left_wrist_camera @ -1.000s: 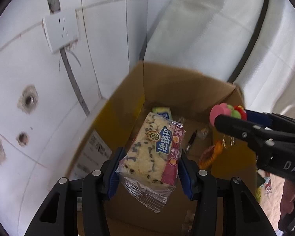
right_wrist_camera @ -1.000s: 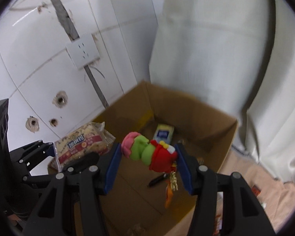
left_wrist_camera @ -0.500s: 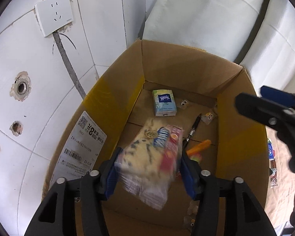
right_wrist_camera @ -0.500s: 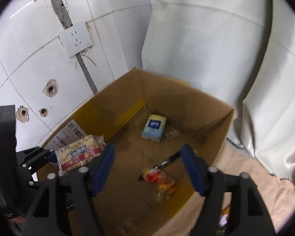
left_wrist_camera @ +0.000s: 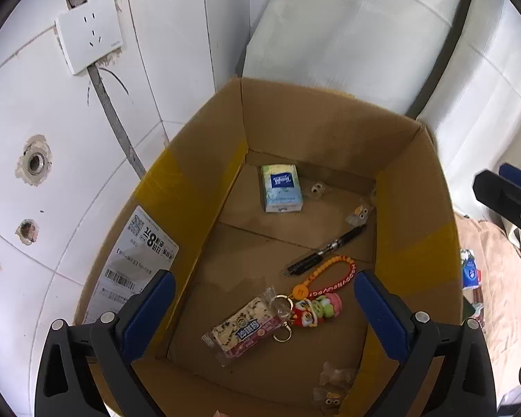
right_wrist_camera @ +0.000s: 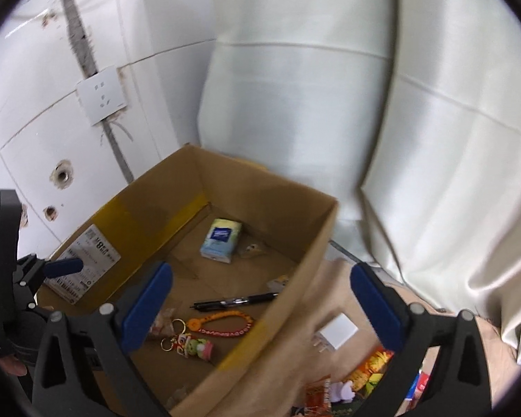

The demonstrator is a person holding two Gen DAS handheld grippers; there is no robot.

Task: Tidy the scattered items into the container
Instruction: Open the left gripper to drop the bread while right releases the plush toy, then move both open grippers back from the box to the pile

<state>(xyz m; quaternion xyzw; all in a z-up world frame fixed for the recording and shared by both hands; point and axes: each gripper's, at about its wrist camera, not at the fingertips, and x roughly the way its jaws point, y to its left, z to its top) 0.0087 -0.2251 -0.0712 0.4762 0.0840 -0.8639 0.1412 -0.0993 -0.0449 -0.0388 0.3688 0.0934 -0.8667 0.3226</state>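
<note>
Your left gripper (left_wrist_camera: 260, 307) and right gripper (right_wrist_camera: 260, 304) are both chunky black plastic frames with blue finger pads (left_wrist_camera: 149, 304) and silver screws.

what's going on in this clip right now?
A person with handheld tongs in each hand is tidying loose items into a cardboard box. Both the left tongs and right tongs are open and empty above it. On the box floor lie a snack bar, a toy keychain, a pen and a tissue pack. More items, including a white charger, wait on the cloth beside the box.
</note>
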